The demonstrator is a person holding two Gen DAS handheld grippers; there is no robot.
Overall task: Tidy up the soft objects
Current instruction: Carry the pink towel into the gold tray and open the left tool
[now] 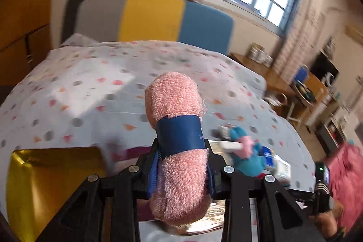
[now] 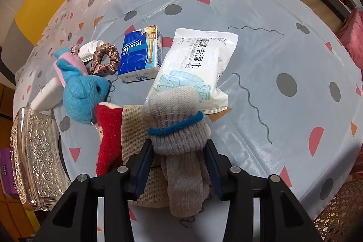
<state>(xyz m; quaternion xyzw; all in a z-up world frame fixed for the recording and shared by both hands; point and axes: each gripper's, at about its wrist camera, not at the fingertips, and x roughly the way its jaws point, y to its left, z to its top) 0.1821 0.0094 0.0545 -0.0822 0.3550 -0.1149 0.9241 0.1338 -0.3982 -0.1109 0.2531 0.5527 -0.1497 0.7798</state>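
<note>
My left gripper (image 1: 181, 151) is shut on a rolled pink towel (image 1: 174, 101) with a blue paper band, held in the air above the table. Below it shows part of a shiny silver embossed box (image 1: 215, 219). In the right wrist view, my right gripper (image 2: 179, 162) points down at the table. Its blue pads press both sides of a grey knitted roll (image 2: 179, 124) bound with a blue hair tie. The roll lies on a beige cloth (image 2: 131, 128) beside a red fuzzy piece (image 2: 109, 135) and a blue plush rabbit (image 2: 84, 94).
On the spotted tablecloth (image 2: 272, 60) lie a white wipes pack (image 2: 197, 65), a blue tissue pack (image 2: 140, 53) and a brown scrunchie (image 2: 104, 60). The silver box (image 2: 36, 155) stands at the left edge. A gold box (image 1: 45, 185) sits lower left in the left wrist view.
</note>
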